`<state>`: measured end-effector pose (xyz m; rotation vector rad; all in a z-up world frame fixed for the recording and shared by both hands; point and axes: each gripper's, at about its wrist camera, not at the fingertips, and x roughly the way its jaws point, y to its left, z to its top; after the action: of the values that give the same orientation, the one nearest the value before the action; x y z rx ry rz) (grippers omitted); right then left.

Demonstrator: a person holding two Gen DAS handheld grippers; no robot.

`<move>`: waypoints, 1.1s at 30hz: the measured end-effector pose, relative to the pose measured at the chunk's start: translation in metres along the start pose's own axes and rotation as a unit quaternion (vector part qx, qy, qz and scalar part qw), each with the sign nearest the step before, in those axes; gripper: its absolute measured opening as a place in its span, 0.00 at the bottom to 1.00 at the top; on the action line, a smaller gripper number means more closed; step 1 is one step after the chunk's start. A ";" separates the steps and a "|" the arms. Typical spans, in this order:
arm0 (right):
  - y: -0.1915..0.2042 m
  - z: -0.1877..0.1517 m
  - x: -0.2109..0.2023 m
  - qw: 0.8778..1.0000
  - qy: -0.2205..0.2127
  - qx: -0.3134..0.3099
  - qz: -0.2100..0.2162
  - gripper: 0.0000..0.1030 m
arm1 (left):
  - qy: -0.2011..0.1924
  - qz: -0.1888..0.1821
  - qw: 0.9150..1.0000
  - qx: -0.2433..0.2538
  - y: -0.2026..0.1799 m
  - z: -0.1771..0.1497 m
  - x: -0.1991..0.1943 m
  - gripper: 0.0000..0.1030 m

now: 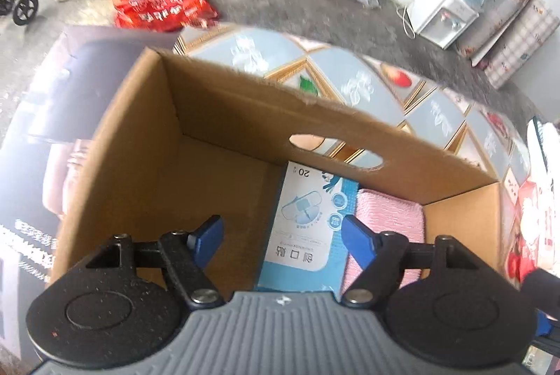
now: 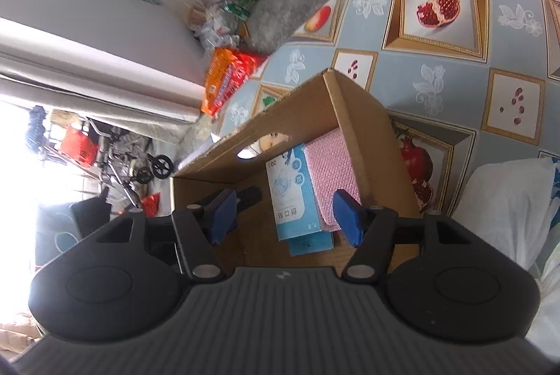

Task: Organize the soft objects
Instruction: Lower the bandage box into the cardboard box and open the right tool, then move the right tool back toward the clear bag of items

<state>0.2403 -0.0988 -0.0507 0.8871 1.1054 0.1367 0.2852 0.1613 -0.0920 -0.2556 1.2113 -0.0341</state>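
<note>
- Currently, the left gripper (image 1: 281, 231) stands with its jaws wide apart and nothing between them, poised above the open cardboard box (image 1: 224, 95).
- Just ahead of and below those jaws, a blue-and-white packet (image 1: 308, 210) lies flat on the box floor, nearer the right-hand jaw; a pink pack (image 1: 392, 210) lies beside it, touching or nearly so, past the right-hand jaw and against the box wall.
- The right gripper (image 2: 283, 214) is also open and empty; in its view the same blue-and-white packet (image 2: 292, 196) sits between and beyond its jaws, with the pink pack (image 2: 330, 165) toward the right-hand jaw.
- Both packs look light and yielding, probably film-wrapped soft goods, so they should compress under the pads and the glossy wrap may slip.
- A hold across the short width, near the middle, would likely keep either from sagging.
- Beyond the right jaw of the right gripper, white soft items (image 2: 507, 200) wait on the patterned tablecloth (image 2: 455, 77), seemingly not yet boxed.
</note>
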 end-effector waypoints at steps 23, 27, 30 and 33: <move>-0.199 0.027 -0.250 0.993 -0.099 0.020 -0.068 0.62 | 0.095 -0.159 0.977 0.101 -0.252 -0.137 -0.071 0.63; -0.255 0.048 -0.275 0.989 -0.093 0.020 -0.111 0.56 | 0.160 -0.191 0.963 0.103 -0.295 -0.178 -0.048 0.61; -0.289 0.063 -0.278 0.989 -0.080 0.021 -0.125 0.52 | 0.207 -0.213 0.952 0.079 -0.315 -0.200 -0.029 0.57; -0.307 0.077 -0.273 0.989 -0.073 -0.002 -0.128 0.52 | 0.236 -0.228 0.943 0.059 -0.329 -0.218 -0.014 0.50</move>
<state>0.0759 -0.4830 -0.0519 0.7317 1.0716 -0.1360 0.1142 -0.1941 -0.0799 -0.4349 1.5970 -0.5990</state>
